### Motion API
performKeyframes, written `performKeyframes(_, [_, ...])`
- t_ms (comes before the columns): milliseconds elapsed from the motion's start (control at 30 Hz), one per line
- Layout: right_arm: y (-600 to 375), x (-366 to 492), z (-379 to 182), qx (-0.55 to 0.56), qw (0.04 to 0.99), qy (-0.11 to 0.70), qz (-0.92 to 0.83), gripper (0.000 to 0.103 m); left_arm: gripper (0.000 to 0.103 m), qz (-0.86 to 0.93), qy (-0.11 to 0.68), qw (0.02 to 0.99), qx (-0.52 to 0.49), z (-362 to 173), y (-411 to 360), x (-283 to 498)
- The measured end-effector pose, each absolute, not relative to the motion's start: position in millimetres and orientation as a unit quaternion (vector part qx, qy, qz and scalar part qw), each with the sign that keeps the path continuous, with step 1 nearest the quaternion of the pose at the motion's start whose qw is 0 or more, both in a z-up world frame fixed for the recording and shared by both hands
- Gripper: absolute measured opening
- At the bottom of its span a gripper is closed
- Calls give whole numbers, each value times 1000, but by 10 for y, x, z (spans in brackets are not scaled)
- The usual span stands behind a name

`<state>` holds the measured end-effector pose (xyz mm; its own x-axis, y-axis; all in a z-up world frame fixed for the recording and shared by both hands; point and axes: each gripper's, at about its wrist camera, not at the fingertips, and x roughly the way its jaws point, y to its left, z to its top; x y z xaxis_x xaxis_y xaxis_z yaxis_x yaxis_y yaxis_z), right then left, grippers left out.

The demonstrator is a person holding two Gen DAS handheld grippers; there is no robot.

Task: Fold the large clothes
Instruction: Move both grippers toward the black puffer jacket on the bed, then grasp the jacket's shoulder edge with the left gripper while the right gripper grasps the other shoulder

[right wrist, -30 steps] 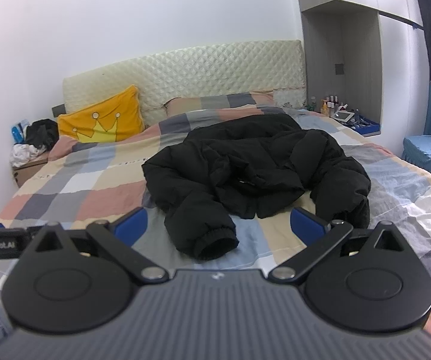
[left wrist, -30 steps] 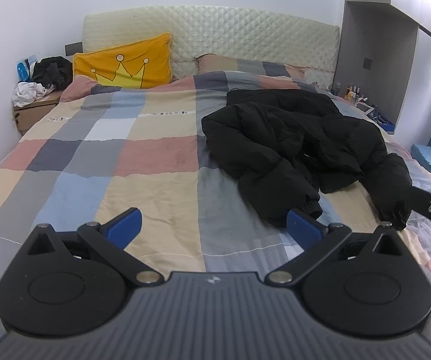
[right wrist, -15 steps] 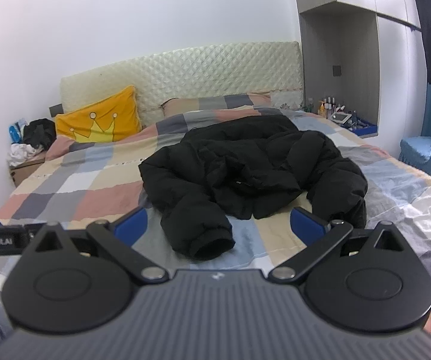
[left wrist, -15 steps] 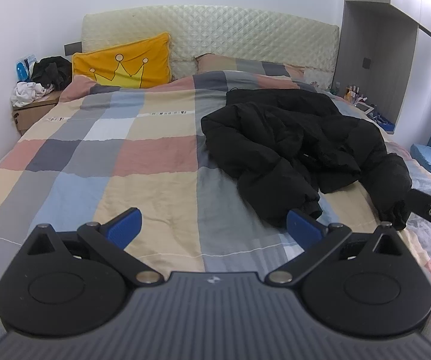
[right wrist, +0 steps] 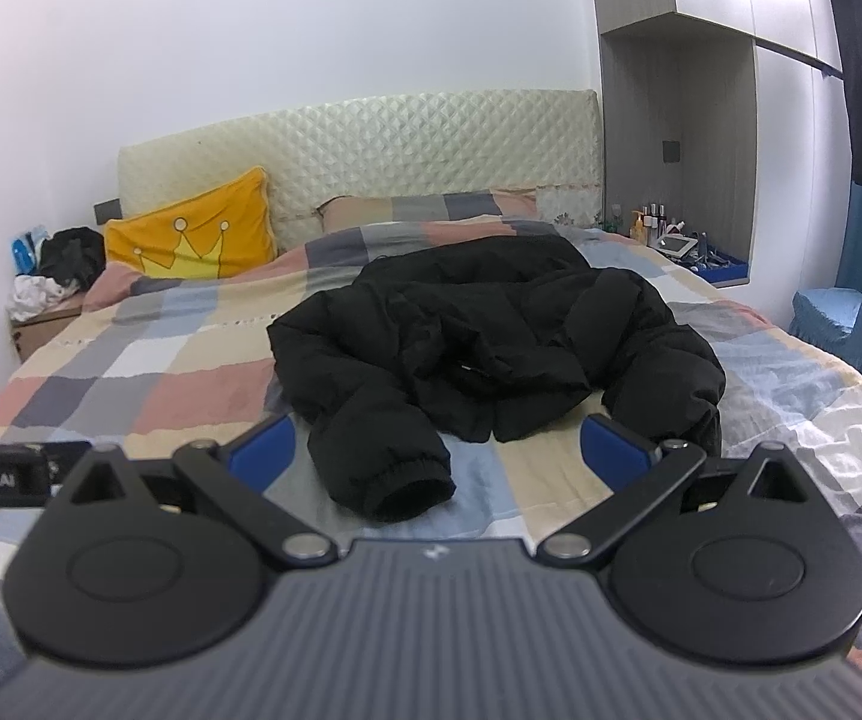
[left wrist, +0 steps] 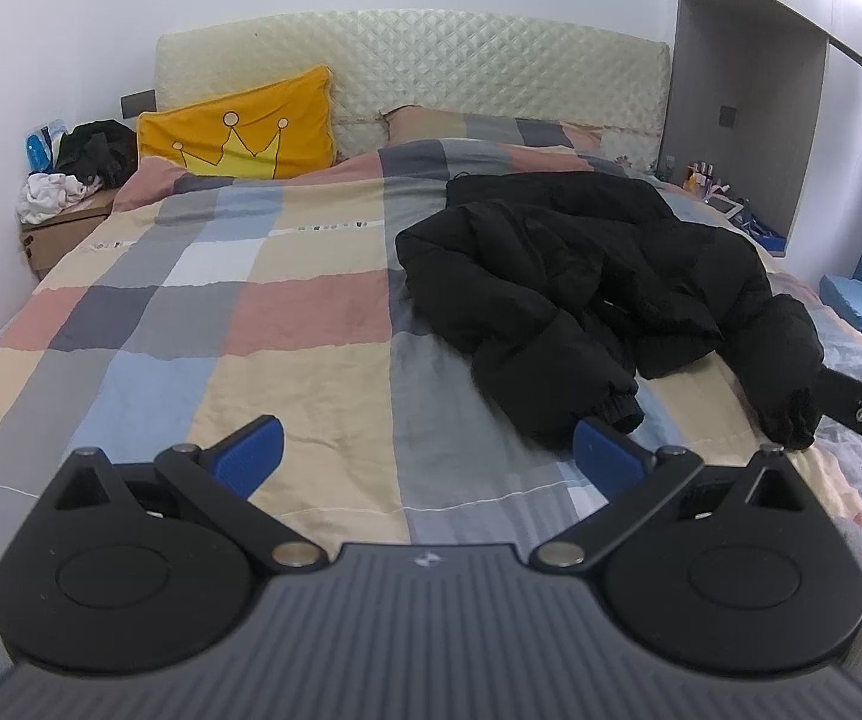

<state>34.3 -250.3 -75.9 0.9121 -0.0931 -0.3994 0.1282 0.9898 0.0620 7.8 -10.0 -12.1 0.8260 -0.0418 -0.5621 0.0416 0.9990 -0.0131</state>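
Observation:
A black puffer jacket (left wrist: 587, 276) lies crumpled on the checked bedspread (left wrist: 287, 324), right of the bed's middle; it also shows in the right wrist view (right wrist: 491, 330). One sleeve cuff (right wrist: 401, 483) points toward me, the other sleeve (right wrist: 683, 378) hangs to the right. My left gripper (left wrist: 428, 450) is open and empty above the bed's near edge, left of the jacket. My right gripper (right wrist: 437, 441) is open and empty, just short of the near cuff.
A yellow crown pillow (left wrist: 239, 126) and a checked pillow (left wrist: 491, 126) lean at the quilted headboard (left wrist: 413, 72). A cardboard box with clothes (left wrist: 65, 204) stands at the left. A wall niche with bottles (right wrist: 683, 240) and a blue chair (right wrist: 851, 324) are at the right.
Both grippers have drifted slightly forward toward the bed, the right one tilting up a little. The jacket has not moved. Both stay open.

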Motion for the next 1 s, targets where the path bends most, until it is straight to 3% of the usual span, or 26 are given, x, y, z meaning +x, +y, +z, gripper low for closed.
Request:
performKeyframes(567, [-2623,439,-755,56,975,208,-57,103,103,-41,294,955,7,-160,-201,316])
performKeyframes(1000, [-2985,878,-760,89,969,217,-79,103,103,-92,296,950,30,-210,-664,1178])
